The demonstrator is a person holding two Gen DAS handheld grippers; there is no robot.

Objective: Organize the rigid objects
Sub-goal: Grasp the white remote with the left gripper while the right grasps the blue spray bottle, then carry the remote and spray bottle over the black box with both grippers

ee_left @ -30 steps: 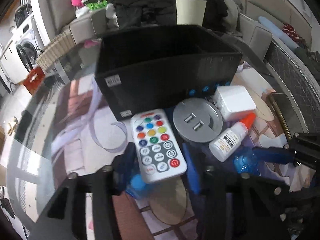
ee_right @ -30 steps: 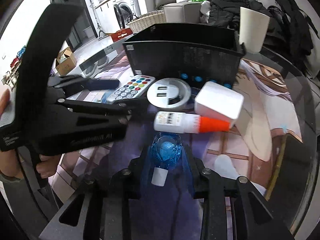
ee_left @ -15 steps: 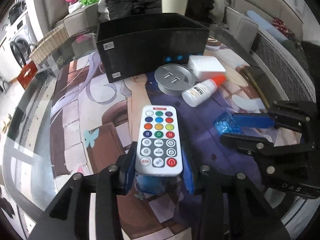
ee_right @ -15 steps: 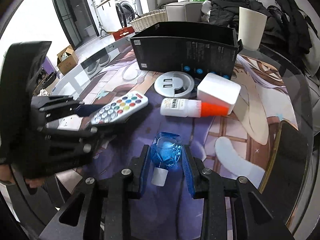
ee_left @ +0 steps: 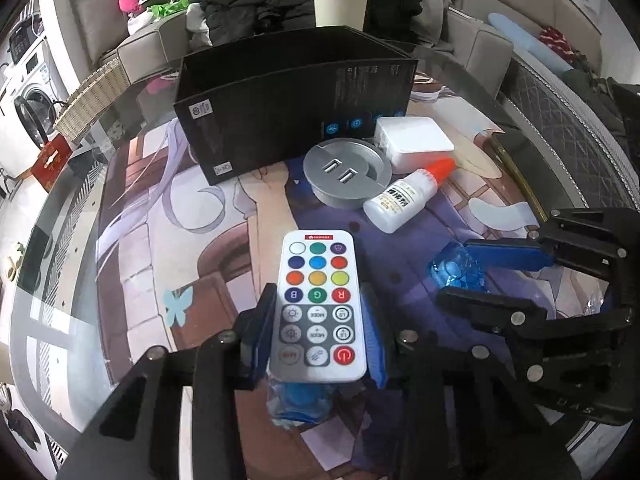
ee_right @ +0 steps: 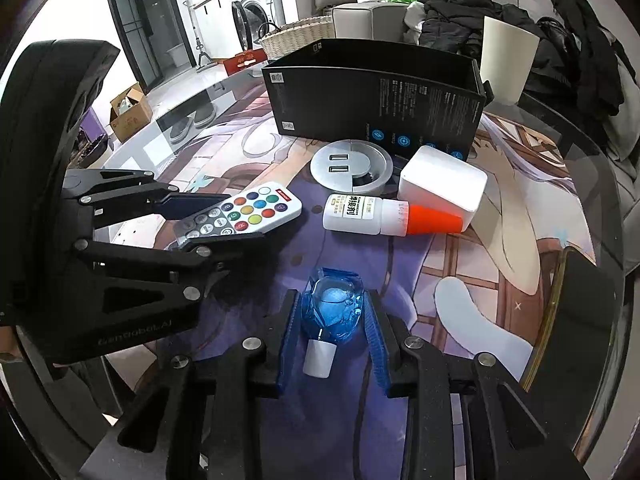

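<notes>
A white remote (ee_left: 318, 304) with coloured buttons lies lengthwise between the blue pads of my left gripper (ee_left: 318, 300), whose jaws are closing on its sides. It is held away from the open black box (ee_left: 296, 92). From the right wrist view the same remote (ee_right: 244, 214) sticks out of the left gripper (ee_right: 236, 220). My right gripper (ee_right: 332, 308) is shut on a small blue faceted bottle (ee_right: 332, 312) with a white cap, just over the table mat. In front of the box lie a silver round USB hub (ee_left: 346, 174), a white adapter (ee_left: 414, 138) and a glue bottle (ee_left: 404, 198) with an orange cap.
A cream cup (ee_left: 340, 2) stands behind the box. The round glass table (ee_left: 60, 240) carries a printed mat. A dark flat object (ee_right: 580, 300) lies at the right edge. Sofa cushions, dark clothes, a wicker basket (ee_left: 86, 100) and a washing machine lie beyond.
My left gripper has drawn the remote back from the box front toward the near side of the mat. The right gripper and its blue bottle have stayed put.
</notes>
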